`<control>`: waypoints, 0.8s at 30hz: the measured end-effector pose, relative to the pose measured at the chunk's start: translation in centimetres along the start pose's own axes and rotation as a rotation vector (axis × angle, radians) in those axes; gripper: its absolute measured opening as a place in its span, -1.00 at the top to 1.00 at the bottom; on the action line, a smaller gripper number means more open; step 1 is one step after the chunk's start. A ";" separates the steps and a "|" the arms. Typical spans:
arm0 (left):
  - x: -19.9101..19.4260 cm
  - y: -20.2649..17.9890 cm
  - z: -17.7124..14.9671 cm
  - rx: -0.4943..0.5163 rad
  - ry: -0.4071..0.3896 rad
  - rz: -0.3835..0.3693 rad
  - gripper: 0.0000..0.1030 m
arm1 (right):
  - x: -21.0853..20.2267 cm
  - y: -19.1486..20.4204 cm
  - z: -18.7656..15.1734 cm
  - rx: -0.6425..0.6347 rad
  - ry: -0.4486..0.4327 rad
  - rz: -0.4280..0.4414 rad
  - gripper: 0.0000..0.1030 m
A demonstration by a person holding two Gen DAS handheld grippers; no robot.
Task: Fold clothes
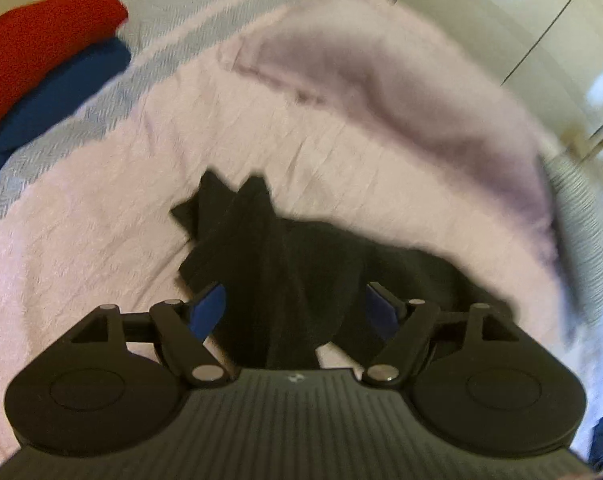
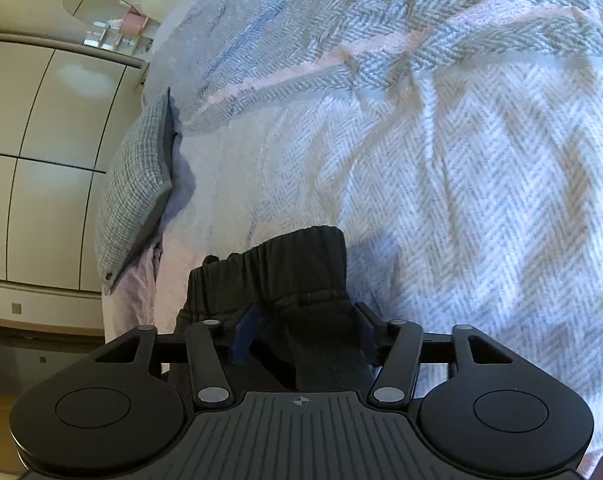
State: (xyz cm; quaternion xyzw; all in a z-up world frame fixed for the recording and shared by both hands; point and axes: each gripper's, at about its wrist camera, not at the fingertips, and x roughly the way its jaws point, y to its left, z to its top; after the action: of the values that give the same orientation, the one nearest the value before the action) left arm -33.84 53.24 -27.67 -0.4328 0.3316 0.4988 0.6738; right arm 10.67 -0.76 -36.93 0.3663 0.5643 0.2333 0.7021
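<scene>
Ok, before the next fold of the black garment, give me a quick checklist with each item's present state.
1. Left gripper has black garment between its pads: ok, though a firm clamp cannot be confirmed.
2. Right gripper holds the garment at its elastic waistband: ok.
3. Landing area, the herringbone blanket ahead of the right gripper, free of clutter: ok.
4. Folded red item and blue item clear of the work area: ok.
5. Garment flat and aligned between grippers: cannot tell.
6. Left view sharp: not ok, blurred.
</scene>
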 end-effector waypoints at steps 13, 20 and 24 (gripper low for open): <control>-7.2 3.4 1.5 -0.049 -0.182 -0.165 0.93 | -1.3 9.1 3.2 -0.109 -0.049 0.289 0.90; -18.6 9.8 1.1 -0.193 -0.469 -0.292 0.92 | -6.4 18.1 3.4 -0.294 -0.093 0.564 0.90; -16.6 14.7 -5.4 -0.180 -0.331 -0.184 0.84 | -8.8 13.8 1.5 -0.324 -0.072 0.417 0.91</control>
State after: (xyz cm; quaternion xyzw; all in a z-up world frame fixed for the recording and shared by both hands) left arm -52.76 43.77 -18.95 -0.4316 0.1296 0.5273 0.7203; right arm 11.08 0.95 -20.63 0.3655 0.4066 0.4472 0.7079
